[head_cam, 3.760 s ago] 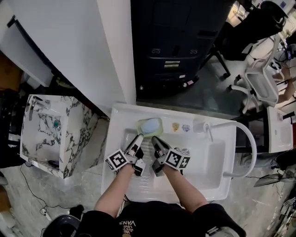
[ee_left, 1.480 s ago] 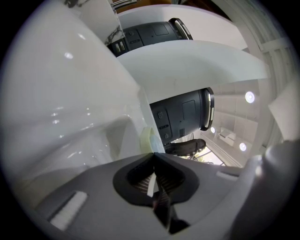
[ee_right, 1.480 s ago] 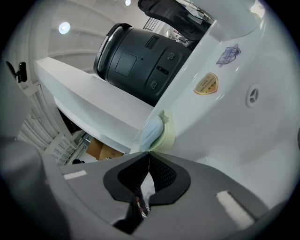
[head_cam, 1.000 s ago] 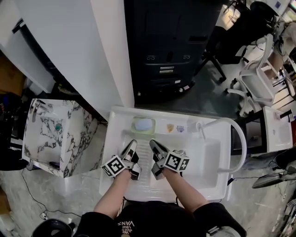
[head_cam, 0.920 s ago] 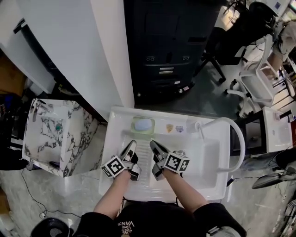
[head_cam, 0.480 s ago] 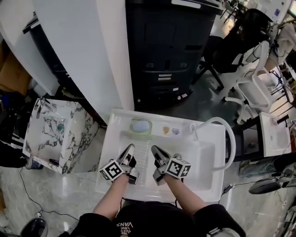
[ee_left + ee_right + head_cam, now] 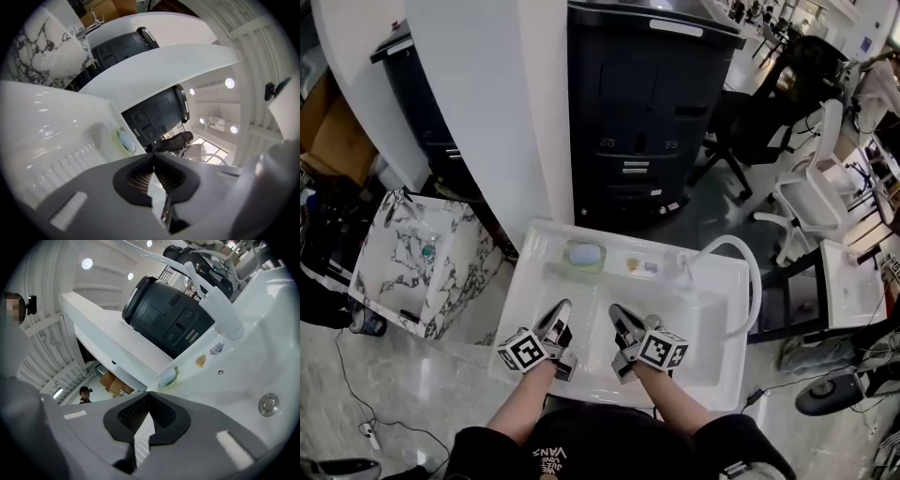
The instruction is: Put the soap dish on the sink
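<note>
Left gripper (image 7: 561, 308), right gripper (image 7: 617, 310) closed — soap dish (image 7: 570, 256) holds soap (image 7: 585, 253), on sink (image 7: 712, 314).

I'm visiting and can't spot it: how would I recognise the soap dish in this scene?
Find the white sink in front of the big black cabinet. On its back ledge, toward the left, sits the soap dish. It is a rounded tray, pale green around a light blue centre, far larger than the two small stickers to its right.
</note>
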